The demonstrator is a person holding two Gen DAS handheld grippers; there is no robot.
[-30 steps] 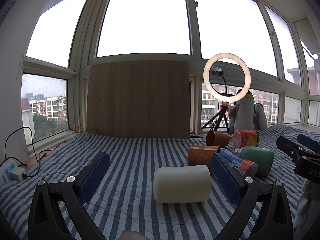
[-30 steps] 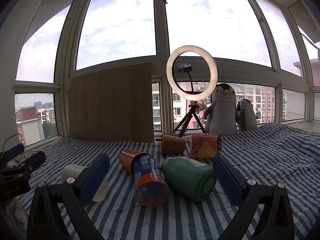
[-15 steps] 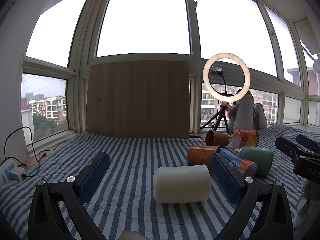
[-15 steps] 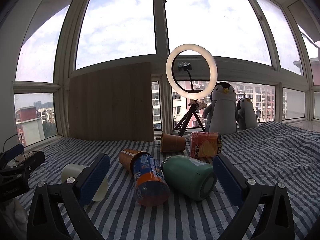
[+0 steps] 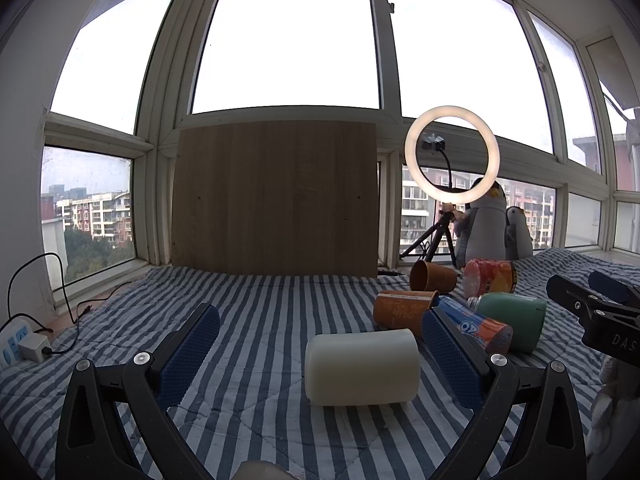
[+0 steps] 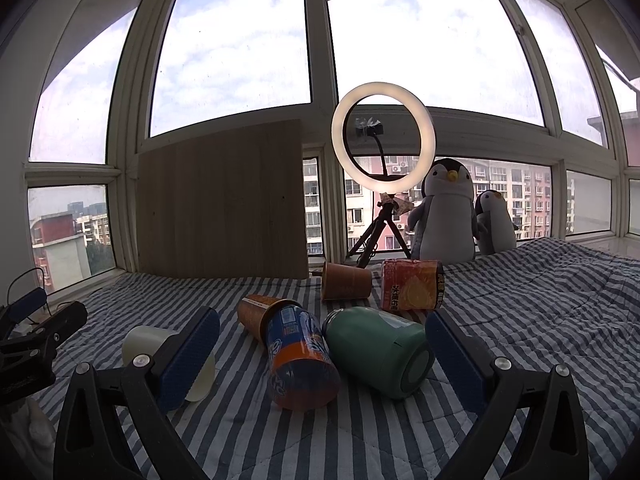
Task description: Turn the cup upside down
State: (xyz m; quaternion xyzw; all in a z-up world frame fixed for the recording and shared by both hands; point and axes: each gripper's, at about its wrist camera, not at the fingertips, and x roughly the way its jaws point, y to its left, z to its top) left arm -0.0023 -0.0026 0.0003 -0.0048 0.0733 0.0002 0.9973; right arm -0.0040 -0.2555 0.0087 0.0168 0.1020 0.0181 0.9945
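Cream-white and matte, the cup [image 5: 362, 366] lies on its side on the striped quilt [image 5: 256, 312], between the two blue pads of the left gripper [image 5: 320, 354] but touching neither; that gripper's jaws stand wide apart with nothing in them, the cup closer to its right-hand pad than to the other. From the right wrist view the same cup [image 6: 168, 356] shows its open rim turned toward the camera, half hidden behind the right gripper's left pad. The right gripper [image 6: 322, 354] is also spread wide and holds nothing. Between its pads lies a crowded heap: a blue and orange can [image 6: 300, 356] on its side, a green bottle [image 6: 378, 350] beside it and touching, a brown paper cup [image 6: 256, 314] just behind the can, then another brown cup [image 6: 346, 286] and an orange snack tin [image 6: 412, 290] farther back. That cluster sits just right of the white cup, so the near edge on that side is tight. To the cup's left the quilt runs bare toward the window sill, where a power strip [image 5: 14, 350] and its cable lie at the far left edge. Behind, a wooden board [image 5: 276, 198] leans against the window frame, and a ring light [image 5: 452, 154] on a tripod stands beside two plush penguins [image 6: 448, 212].
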